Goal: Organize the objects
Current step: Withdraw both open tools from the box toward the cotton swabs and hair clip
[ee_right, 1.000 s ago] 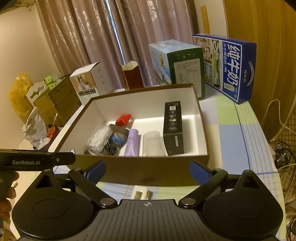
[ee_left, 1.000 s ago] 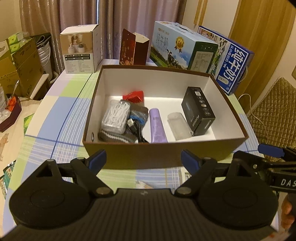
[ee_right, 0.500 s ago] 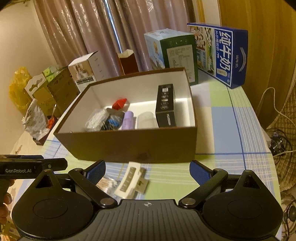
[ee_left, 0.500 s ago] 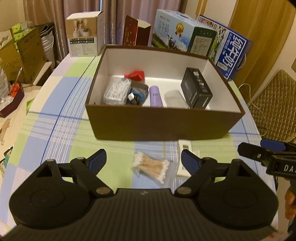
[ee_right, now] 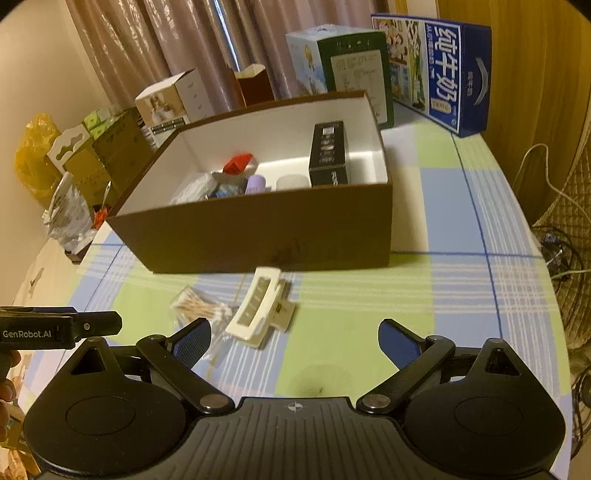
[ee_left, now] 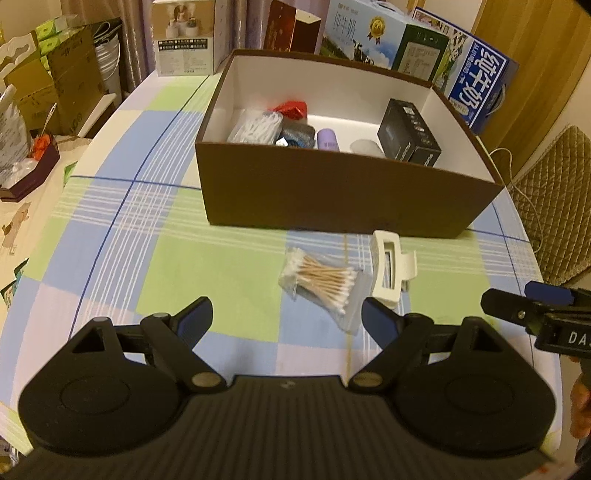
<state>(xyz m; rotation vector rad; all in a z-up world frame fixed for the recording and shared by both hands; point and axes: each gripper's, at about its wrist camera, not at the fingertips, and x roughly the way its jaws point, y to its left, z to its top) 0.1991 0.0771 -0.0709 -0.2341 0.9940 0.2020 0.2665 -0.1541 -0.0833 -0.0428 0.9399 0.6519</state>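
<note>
A brown box (ee_left: 347, 195) with a white inside stands on the checked tablecloth; it also shows in the right wrist view (ee_right: 266, 232). It holds a black box (ee_left: 408, 134), a purple tube (ee_left: 328, 139), a red item (ee_left: 291, 109) and a clear bag (ee_left: 255, 127). In front of it lie a bag of cotton swabs (ee_left: 321, 282) and a white hair clip (ee_left: 388, 267), seen also in the right wrist view as swabs (ee_right: 199, 306) and clip (ee_right: 258, 306). My left gripper (ee_left: 286, 317) is open and empty, just short of the swabs. My right gripper (ee_right: 295, 339) is open and empty, near the clip.
Cartons stand behind the box: a blue milk carton (ee_right: 436, 70), a green and white carton (ee_right: 343, 66), a small white box (ee_left: 184, 37) and a dark red box (ee_left: 291, 26). Cardboard boxes (ee_left: 55, 77) and clutter lie off the table's left edge. A quilted chair (ee_left: 554, 206) stands at the right.
Both grippers have pulled back from the box and lowered toward the table. The swabs and the hair clip have come into view in front of the box. Both jaws stay open.
</note>
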